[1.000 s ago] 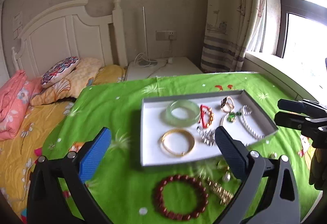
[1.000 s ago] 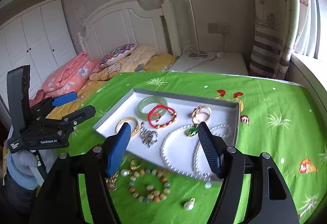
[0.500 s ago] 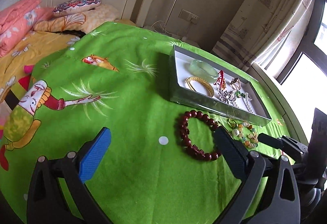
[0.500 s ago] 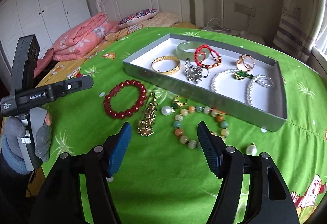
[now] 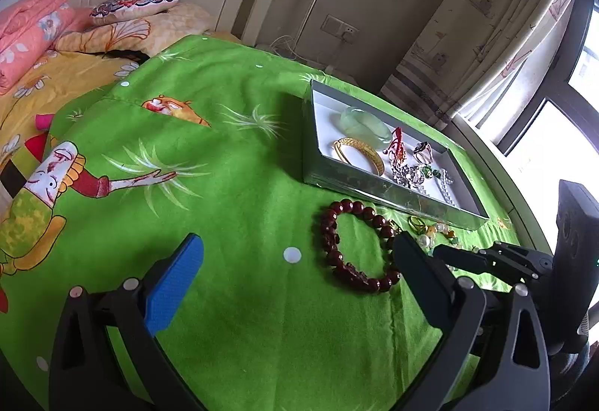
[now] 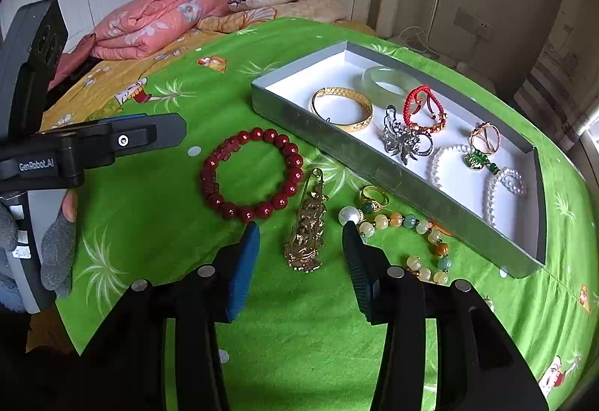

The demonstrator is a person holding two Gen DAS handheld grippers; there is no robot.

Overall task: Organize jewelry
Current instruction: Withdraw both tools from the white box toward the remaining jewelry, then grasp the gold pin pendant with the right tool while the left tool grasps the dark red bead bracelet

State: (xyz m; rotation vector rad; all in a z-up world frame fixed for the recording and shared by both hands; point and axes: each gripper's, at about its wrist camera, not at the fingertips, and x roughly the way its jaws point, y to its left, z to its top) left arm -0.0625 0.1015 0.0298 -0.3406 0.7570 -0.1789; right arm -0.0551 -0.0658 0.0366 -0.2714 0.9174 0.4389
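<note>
Right wrist view: a round table (image 6: 157, 231) under a bright green cartoon-print cloth stands beside a bed (image 6: 123, 66) with a white headboard, pink folded quilt and yellow sheet; white wardrobe doors fill the far left and a curtain hangs at the right.

A gold brooch (image 6: 307, 228) lies flat on the cloth, its long axis running away from the camera with the pin loop at the far end. It sits between a dark red bead bracelet (image 6: 251, 174) on its left and a pearl, a gold ring and a pastel bead bracelet (image 6: 415, 242) on its right, in front of a shallow grey tray (image 6: 337, 145) of bangles, rings and pearls.

The right hand-held gripper (image 6: 301, 261) has come lower and nearer since a second ago; its jaws are closing around the brooch's near end without touching it. The left hand-held gripper (image 5: 295, 283) gapes wide and empty over the cloth.
</note>
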